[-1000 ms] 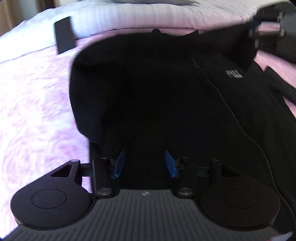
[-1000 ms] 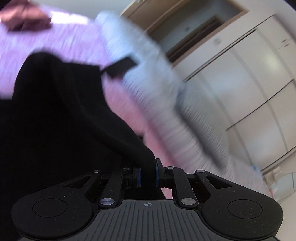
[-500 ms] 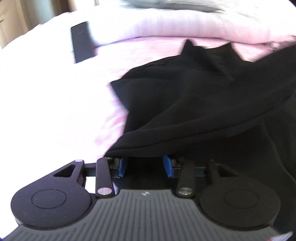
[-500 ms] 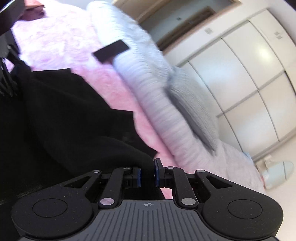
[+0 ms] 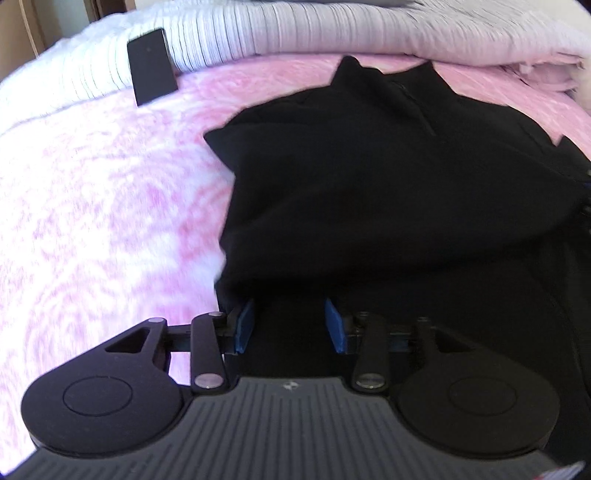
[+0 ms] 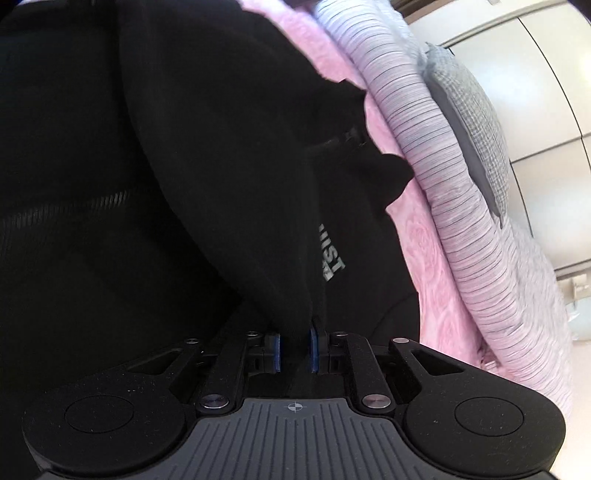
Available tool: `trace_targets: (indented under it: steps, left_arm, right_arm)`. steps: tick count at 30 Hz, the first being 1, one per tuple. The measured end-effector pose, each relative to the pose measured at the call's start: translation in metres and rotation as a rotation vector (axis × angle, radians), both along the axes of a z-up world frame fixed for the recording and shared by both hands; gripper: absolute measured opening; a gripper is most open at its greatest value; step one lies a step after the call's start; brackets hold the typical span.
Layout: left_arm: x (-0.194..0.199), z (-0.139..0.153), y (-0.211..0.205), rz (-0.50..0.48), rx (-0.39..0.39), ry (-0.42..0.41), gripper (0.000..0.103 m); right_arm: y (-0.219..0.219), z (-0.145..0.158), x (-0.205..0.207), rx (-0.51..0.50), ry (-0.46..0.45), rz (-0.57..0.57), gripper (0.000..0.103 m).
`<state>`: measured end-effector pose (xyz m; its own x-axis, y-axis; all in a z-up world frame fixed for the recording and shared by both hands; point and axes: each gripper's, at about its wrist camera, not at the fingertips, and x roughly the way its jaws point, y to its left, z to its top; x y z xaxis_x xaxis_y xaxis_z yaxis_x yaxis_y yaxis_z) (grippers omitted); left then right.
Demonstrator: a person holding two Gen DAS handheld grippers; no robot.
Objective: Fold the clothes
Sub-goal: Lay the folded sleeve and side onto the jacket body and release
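Right gripper: I'm seeing its pads pinching a bunched fold of the black zip jacket, fabric rising straight out from between them; left gripper: its jaws have just been opening a bit, pads standing spread w/ black cloth draping over the tips and lying between them, not pressing on it as far as I'm judging. Jacket is lying on the pink fleece blanket, collar toward the striped duvet; I'm reading it as soft, limp, fairly light, sagging wherever unsupported, so I'm reckoning a hem or shoulder seam is the best hold, thick edge, less slip. Left view is giving me the collar, the jacket's outline and a dark flat device by the duvet; right view is giving the zip teeth, the chest lettering, a grey pillow and wardrobe doors.
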<state>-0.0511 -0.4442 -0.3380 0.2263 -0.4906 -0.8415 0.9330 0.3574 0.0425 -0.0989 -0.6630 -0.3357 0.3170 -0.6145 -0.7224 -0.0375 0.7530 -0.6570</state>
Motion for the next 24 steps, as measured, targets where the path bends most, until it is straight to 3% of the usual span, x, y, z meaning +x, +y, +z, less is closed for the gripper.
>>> trace_targets:
  steps: [3, 6, 12, 13, 15, 18, 20, 22, 24]
  left_arm:
    - [-0.01, 0.012, 0.023, -0.023, 0.013, -0.004, 0.039]
    - [-0.018, 0.02, 0.03, -0.025, 0.015, 0.0, 0.039]
    - [-0.036, 0.031, 0.011, -0.062, -0.014, -0.013, 0.039]
    - [-0.04, 0.032, 0.006, -0.076, -0.02, -0.018, 0.039]
    - [-0.047, 0.034, -0.002, -0.098, -0.026, -0.025, 0.039]
    - [-0.056, 0.038, -0.008, -0.114, -0.031, -0.034, 0.039]
    - [-0.061, 0.04, -0.012, -0.12, -0.031, -0.042, 0.04]
    - [-0.065, 0.039, -0.014, -0.123, -0.026, -0.05, 0.04]
    - [-0.071, 0.039, -0.017, -0.126, -0.023, -0.058, 0.04]
  right_arm:
    - [0.008, -0.008, -0.008, -0.025, 0.021, 0.013, 0.014]
    - [0.015, -0.008, -0.018, -0.024, 0.028, 0.018, 0.022]
    - [0.034, 0.01, -0.039, -0.32, -0.002, 0.15, 0.022]
    - [0.035, 0.008, -0.042, -0.331, 0.02, 0.163, 0.022]
    - [0.037, 0.002, -0.05, -0.216, 0.086, 0.152, 0.022]
    - [0.041, -0.004, -0.066, -0.088, 0.11, 0.106, 0.022]
    - [0.036, 0.003, -0.072, 0.013, 0.064, 0.006, 0.037]
    - [0.028, 0.013, -0.077, 0.102, -0.003, -0.105, 0.071]
    - [0.028, 0.018, -0.081, 0.075, -0.043, -0.098, 0.081]
